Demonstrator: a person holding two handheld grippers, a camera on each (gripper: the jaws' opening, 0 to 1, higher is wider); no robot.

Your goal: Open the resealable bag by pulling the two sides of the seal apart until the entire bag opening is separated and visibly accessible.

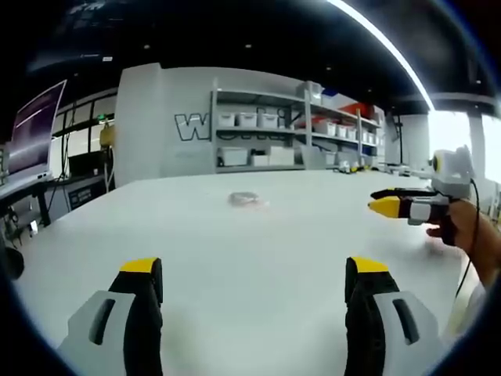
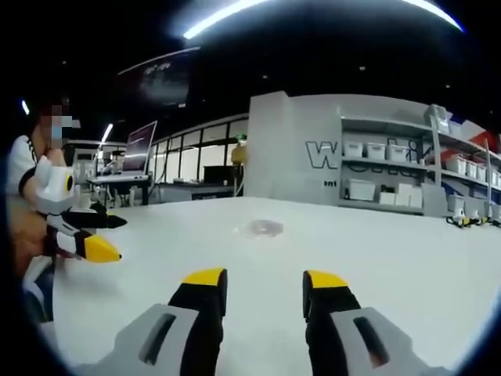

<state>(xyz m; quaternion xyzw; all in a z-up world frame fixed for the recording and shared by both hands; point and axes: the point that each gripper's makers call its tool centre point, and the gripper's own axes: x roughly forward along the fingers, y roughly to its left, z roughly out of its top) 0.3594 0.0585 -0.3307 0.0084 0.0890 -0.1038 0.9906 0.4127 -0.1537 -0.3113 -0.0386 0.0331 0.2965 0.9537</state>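
Observation:
A small clear resealable bag (image 1: 249, 200) lies flat on the white table (image 1: 235, 251), well ahead of both grippers; it also lies mid-table as the bag (image 2: 264, 228) in the right gripper view. My left gripper (image 1: 254, 270) is open, jaws wide apart, with nothing between them. It comes into the right gripper view from the left as the left gripper (image 2: 88, 235), held by a hand above the table. My right gripper (image 2: 264, 280) is open too, with a narrower gap and nothing in it. That same right gripper (image 1: 395, 201) hovers at the right of the left gripper view, short of the bag.
Grey shelves (image 1: 270, 133) with white bins stand beyond the table's far edge, by a wall with lettering. A desk with a monitor (image 1: 35, 129) stands to the left. The person (image 2: 27, 180) holding the grippers is at the table's near side. A hand (image 1: 470, 227) grips the right tool.

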